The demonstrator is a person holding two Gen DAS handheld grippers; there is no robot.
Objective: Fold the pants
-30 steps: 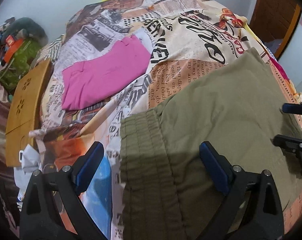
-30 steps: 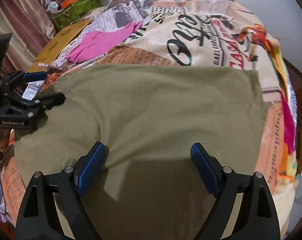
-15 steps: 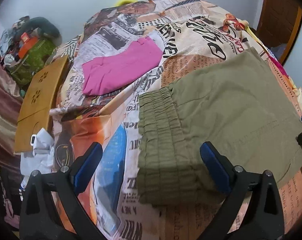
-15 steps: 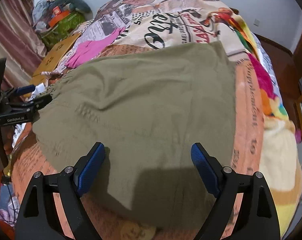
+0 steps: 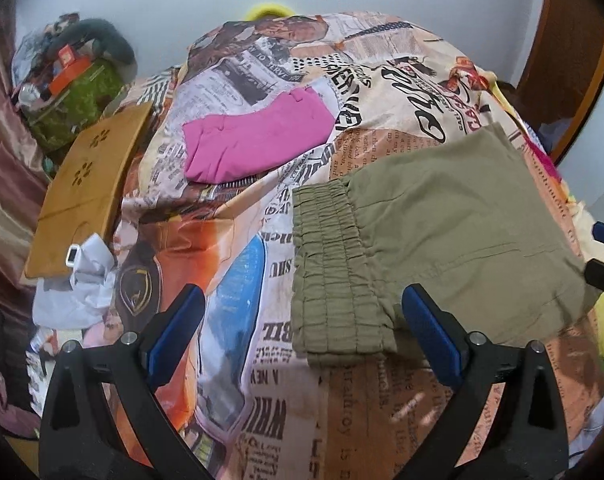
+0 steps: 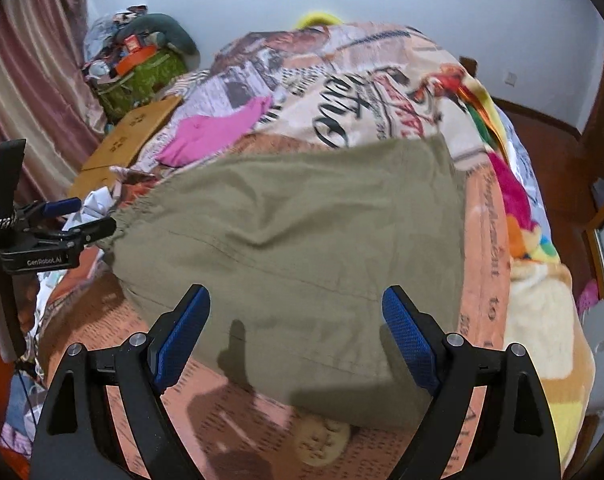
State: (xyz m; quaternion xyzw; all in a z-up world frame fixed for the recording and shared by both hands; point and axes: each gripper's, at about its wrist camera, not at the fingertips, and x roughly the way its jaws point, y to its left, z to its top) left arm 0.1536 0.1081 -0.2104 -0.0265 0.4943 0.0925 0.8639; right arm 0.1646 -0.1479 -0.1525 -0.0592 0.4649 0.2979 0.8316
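A: Olive pants, folded into a flat rectangle, lying on bed with newspaper-print cover. Gathered elastic waistband at left edge in left wrist view, faint seam lines across the cloth.

B: Tongs?

A: Left tongs spread wide, nothing pinched, above waistband corner. Right tongs spread wide too, nothing between pads, over near edge of pants.

B: Anything else on bed?

A: Pink garment, folded, well apart from pants, further up the cover.

B: Containers?

A: Green patterned bag beyond bed corner, heaped with orange item and dark cloth on top; contents otherwise unclear. Wooden board beside bed.
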